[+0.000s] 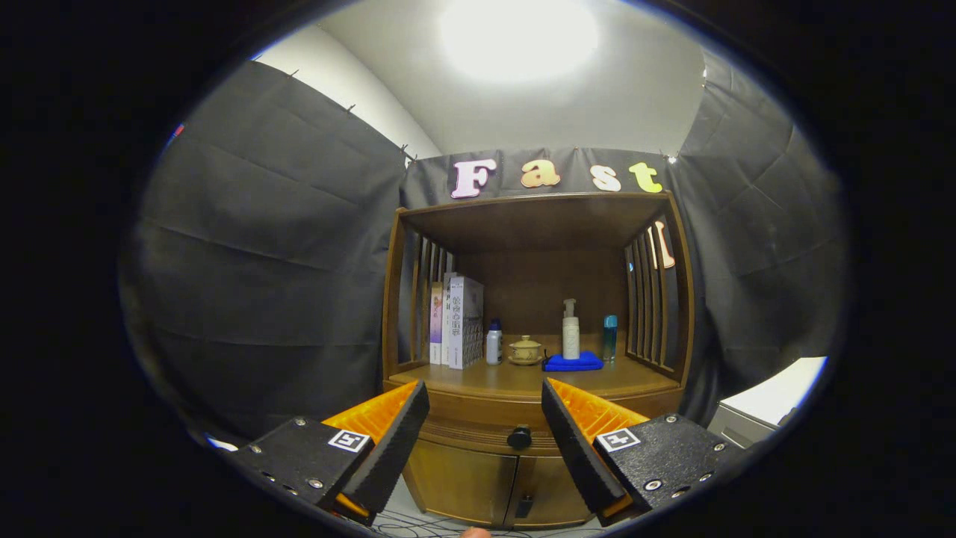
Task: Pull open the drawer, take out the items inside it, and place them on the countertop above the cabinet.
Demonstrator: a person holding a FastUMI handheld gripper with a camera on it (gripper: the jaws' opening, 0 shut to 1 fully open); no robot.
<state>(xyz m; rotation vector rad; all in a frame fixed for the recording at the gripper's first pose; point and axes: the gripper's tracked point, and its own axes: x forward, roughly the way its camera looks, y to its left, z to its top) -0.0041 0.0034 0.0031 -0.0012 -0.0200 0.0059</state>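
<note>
Here, a wooden cabinet [534, 418] stands against the black cloth wall, with an open shelf above a closed drawer [485, 422] and two lower doors [497, 482]. The drawer is shut, its front flush with the cabinet, and one dark round knob [519, 437] sits at its middle. Whatever is inside the drawer is hidden.

On the countertop [515, 379] I count three books [457, 321] standing upright together at the left side, beside the slatted side panel. Next to them stands one small white bottle with a dark cap [494, 342]. Then comes one small tan lidded cup on a saucer [525, 350]. To its right lies one folded blue cloth [573, 362], and one white pump bottle [570, 329] stands at the cloth's back edge, though I cannot tell whether it rests on the cloth or just behind it. One slim blue-green bottle [610, 337] stands just beside the cloth, near the right slats.

The gripper [485, 426] hangs in front of the cabinet with its two fingers spread wide apart, holding nothing and touching nothing. The drawer knob shows in the gap between the fingers, closer to the right finger, and well beyond the tips. Each finger block carries one square black-and-white marker [349, 440]. Some thin dark cables [418, 527] lie on the floor below the cabinet doors, and a white box-like object [769, 400] sits off to the right.
</note>
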